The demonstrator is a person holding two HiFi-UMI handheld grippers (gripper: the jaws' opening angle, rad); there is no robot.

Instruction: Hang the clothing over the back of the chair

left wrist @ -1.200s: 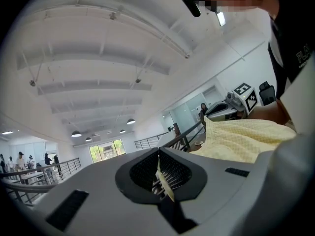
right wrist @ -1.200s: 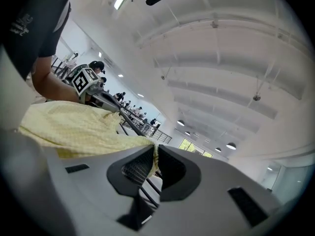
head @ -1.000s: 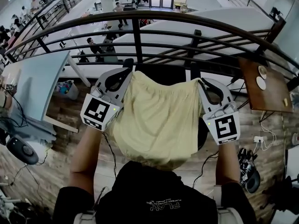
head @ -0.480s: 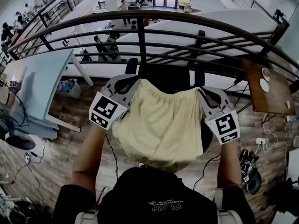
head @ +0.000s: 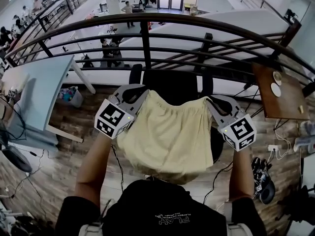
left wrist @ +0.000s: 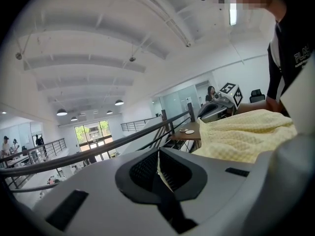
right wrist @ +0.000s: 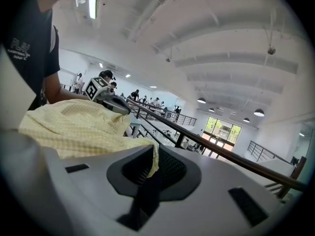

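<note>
A pale yellow garment [head: 167, 132] hangs stretched between my two grippers, just in front of the black chair back [head: 172, 85]. My left gripper [head: 146, 91] is shut on the garment's left top corner; a thin edge of cloth [left wrist: 160, 170] shows between its pads. My right gripper [head: 209, 100] is shut on the right top corner, where the fabric [right wrist: 150, 163] is pinched in the jaws. The garment's lower part drapes toward the person's chest and hides the chair seat. From each gripper view, the other gripper shows across the yellow cloth [left wrist: 246, 134] [right wrist: 74, 124].
A dark curved metal railing [head: 147, 38] runs just behind the chair, with a lower floor and people beyond. A light desk [head: 34, 92] stands at the left, a brown side table [head: 280, 90] with dishes at the right. Cables and shoes [head: 261, 181] lie on the wooden floor.
Both grippers have come down a little with the garment, its top edge now lower against the chair back. Both grips are unchanged.
</note>
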